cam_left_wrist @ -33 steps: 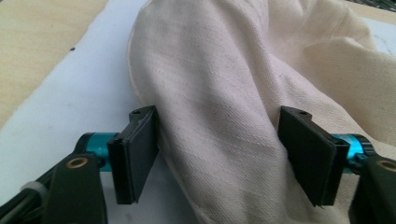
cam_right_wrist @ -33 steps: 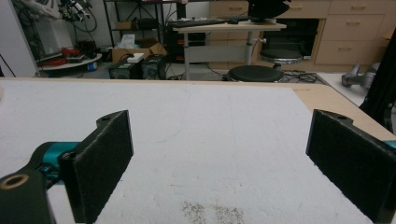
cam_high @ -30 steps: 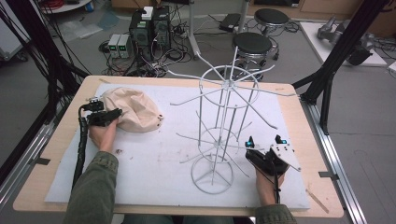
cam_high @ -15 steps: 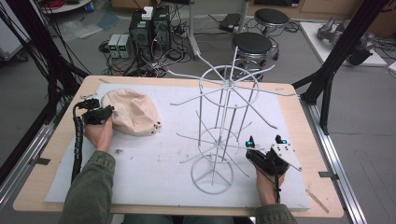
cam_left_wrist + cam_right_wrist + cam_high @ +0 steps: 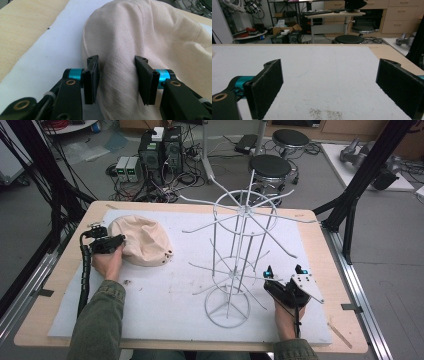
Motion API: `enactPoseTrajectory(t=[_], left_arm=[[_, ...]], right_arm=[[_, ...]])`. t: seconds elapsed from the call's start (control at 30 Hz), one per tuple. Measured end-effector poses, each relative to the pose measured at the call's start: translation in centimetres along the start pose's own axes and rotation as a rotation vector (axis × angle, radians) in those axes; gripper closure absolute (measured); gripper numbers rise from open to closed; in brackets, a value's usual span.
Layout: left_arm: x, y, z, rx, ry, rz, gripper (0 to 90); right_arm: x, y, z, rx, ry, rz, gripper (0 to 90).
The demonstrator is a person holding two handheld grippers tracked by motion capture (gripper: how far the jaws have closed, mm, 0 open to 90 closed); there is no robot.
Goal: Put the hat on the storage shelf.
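Far side of the cap (image 5: 140, 32) hidden behind its own bulge in the left gripper view; near hem cut off below the pads. Hard to tell whether the pads (image 5: 91, 75) press the cloth or merely flank it.

Left gripper (image 5: 120, 242) held low and level over the mat (image 5: 165, 290), pointing into the cap's near side, left hand (image 5: 107, 262) wrapped behind it, sleeve running back to the picture's bottom. Jaws partly spread, just been opening, a ridge of cream cloth standing between them. Cap lies on the mat, straight ahead of and between these fingers.

Right gripper (image 5: 284, 270) rests low on the mat just beside the rack (image 5: 246, 210), right hand (image 5: 285, 312) behind it. Jaws spread wide, nothing between them but bare mat. Cap well apart from these fingers, beyond the rack.

High view gives the whole cap, the rack and both forearms. Left gripper view adds the weave and the fold between the pads. Right gripper view looks out level across the mat to the stools and desks beyond the table (image 5: 60, 285).
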State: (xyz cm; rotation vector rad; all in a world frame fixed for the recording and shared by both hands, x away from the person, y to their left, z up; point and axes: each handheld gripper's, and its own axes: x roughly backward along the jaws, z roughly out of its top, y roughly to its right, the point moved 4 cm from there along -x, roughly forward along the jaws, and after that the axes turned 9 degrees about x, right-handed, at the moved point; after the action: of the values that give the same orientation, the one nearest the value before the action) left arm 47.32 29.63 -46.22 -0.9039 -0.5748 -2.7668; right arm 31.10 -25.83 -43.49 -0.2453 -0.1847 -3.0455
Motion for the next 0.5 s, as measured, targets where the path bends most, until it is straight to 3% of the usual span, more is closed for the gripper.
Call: enactPoseTrajectory(t=[0.13, 0.2, 0.3, 0.5], left_arm=[[0.1, 0.2, 0.0, -0.015, 0.009, 0.017, 61.9], [0.5, 0.4, 0.1, -0.049, 0.035, 0.045, 66.9], [0.7, 0.3, 0.3, -0.068, 0.050, 0.056, 71.9], [1.5, -1.0, 1.2, -0.043, 0.050, 0.027, 78.0]], right_arm=[[0.0, 0.0, 0.0, -0.001, -0.001, 0.002, 6.2], [0.0, 0.0, 0.0, -0.011, -0.001, 0.005, 6.2], [0.0, 0.1, 0.0, -0.010, 0.006, 0.002, 6.2], [0.0, 0.2, 0.1, -0.022, 0.008, 0.001, 6.2]])
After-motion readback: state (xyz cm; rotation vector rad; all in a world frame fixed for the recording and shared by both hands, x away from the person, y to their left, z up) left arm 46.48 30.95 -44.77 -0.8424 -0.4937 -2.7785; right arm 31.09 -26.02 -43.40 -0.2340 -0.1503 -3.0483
